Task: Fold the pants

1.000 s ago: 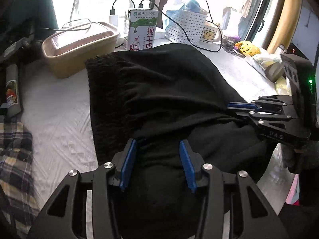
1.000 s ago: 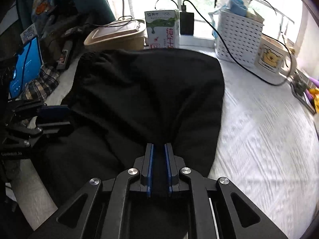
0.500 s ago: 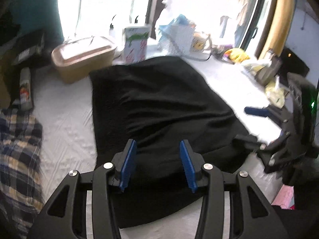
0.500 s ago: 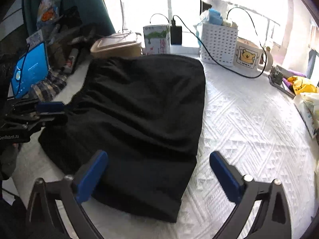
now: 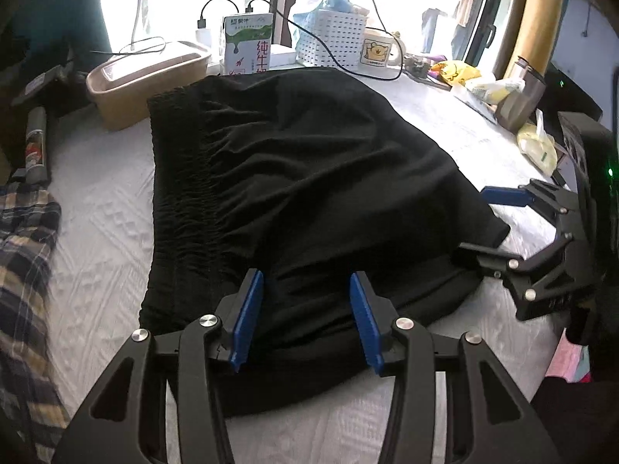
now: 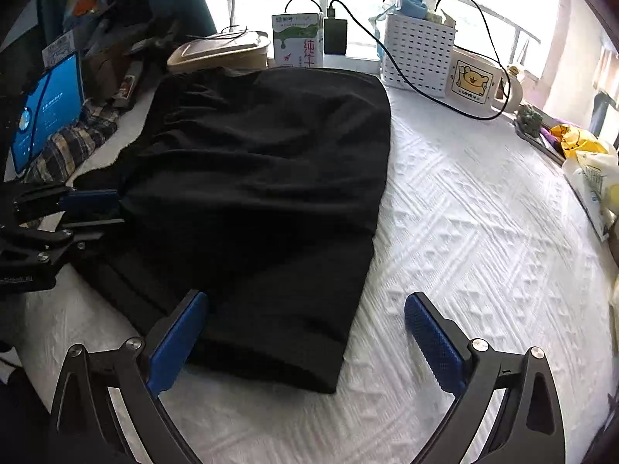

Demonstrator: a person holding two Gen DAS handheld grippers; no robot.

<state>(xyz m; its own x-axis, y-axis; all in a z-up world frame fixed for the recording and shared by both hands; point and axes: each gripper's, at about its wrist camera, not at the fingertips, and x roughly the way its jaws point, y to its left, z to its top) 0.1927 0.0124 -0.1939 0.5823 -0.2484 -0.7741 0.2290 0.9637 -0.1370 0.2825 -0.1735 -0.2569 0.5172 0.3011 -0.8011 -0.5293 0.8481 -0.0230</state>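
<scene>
White quilted tabletop (image 6: pixel 483 232) is carrying the black pants (image 5: pixel 294 178), which are lying folded into a thick rectangle, elastic waistband toward the left side in the left wrist view. You're holding the left hand-held gripper (image 5: pixel 305 317) over the near edge of the pants, blue pads (image 5: pixel 247 309) apart, no cloth pinched between them. You're holding the right hand-held gripper (image 6: pixel 305 342) at the near right corner of the fold, spread wide, one pad over the fabric and the other over bare cover; it's gripping nothing. Behind the pants a milk carton (image 5: pixel 247 48), a tan lidded box (image 5: pixel 143 77), a white perforated basket (image 6: pixel 419 52) and a bear mug (image 6: pixel 474 81) are sitting along the window. Plaid cloth (image 5: pixel 23 251) is lying at the left edge.
</scene>
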